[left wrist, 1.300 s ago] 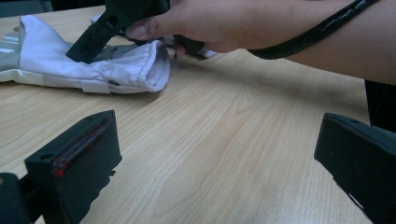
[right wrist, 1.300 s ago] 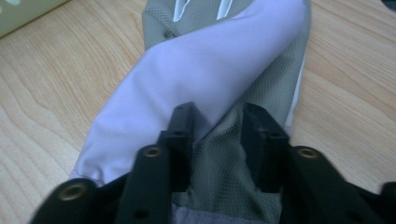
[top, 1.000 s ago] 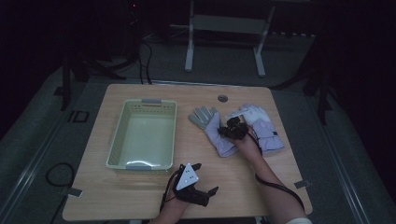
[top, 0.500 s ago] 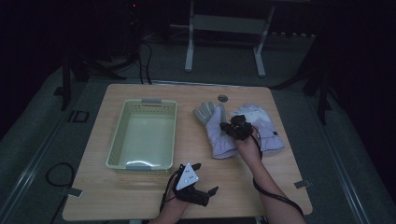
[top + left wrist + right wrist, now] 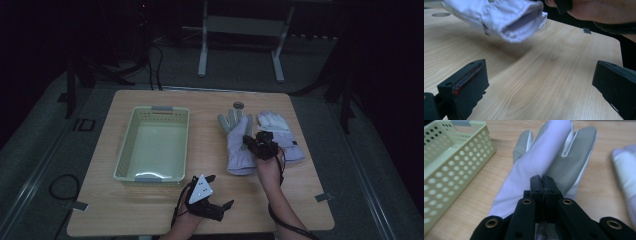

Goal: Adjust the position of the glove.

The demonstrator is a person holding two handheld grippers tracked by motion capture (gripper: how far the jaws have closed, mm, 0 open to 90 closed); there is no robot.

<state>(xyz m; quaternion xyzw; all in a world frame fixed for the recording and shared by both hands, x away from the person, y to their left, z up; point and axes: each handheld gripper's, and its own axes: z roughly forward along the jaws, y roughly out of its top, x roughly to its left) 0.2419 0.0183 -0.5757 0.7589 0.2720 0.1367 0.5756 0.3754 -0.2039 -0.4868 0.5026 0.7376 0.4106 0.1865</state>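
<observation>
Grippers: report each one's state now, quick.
Left gripper: open, holding nothing, resting low near the table's front edge.
Right gripper: shut on the white glove, pinching its fabric.

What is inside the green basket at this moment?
The green basket holds nothing on its visible pale floor. The strip just behind its near wall is hidden from the high view.

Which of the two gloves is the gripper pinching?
The left glove, the one nearer the basket. The right gripper is shut on its fabric. The other glove lies flat beside it, with nothing gripping it.
</observation>
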